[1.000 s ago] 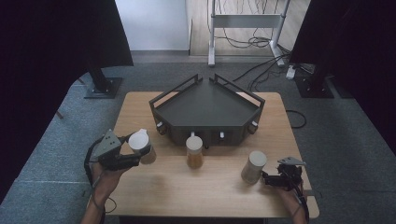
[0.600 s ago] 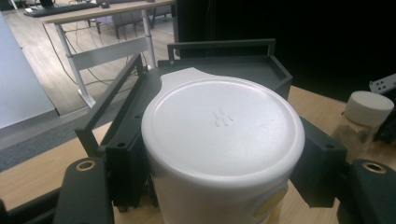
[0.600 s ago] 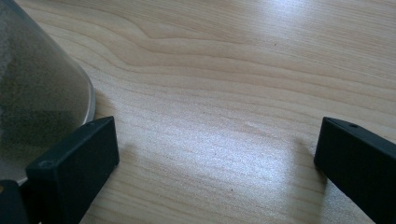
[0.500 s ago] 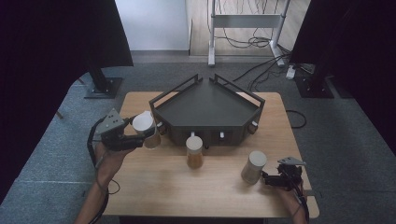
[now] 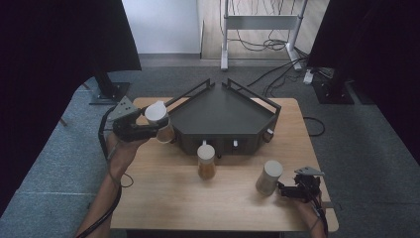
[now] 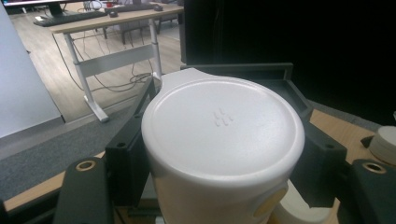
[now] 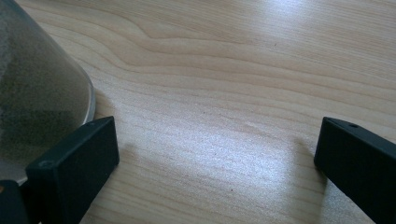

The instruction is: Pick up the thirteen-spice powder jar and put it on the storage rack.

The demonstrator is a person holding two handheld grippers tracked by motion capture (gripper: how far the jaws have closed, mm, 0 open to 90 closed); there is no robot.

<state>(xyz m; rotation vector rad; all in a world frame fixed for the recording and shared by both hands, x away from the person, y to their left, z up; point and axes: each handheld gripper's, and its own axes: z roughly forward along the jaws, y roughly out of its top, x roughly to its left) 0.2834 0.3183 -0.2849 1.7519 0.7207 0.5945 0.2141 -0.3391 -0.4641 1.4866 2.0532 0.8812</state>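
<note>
My left gripper (image 5: 154,131) is shut on a white-lidded jar (image 5: 158,119) and holds it in the air at the left corner of the dark angular tray (image 5: 223,111). In the left gripper view the jar's lid (image 6: 223,126) sits between the two black jaws, with the tray (image 6: 280,74) behind it. A second jar (image 5: 206,161), amber inside, stands on the table in front of the tray. A third jar (image 5: 269,177) with grey contents stands at the right. My right gripper (image 5: 287,191) rests open on the table (image 7: 233,84) just right of that jar (image 7: 37,93), which lies beside its left jaw.
The wooden table (image 5: 163,198) ends close behind both hands. On the floor beyond it stand a white desk frame (image 5: 260,22) with cables (image 5: 277,79) and two dark stands (image 5: 106,91). Black curtains hang at both sides.
My left gripper has lifted the white-lidded jar and carried it away from the table's front, right and toward the tray's left corner. The right gripper has kept still.
</note>
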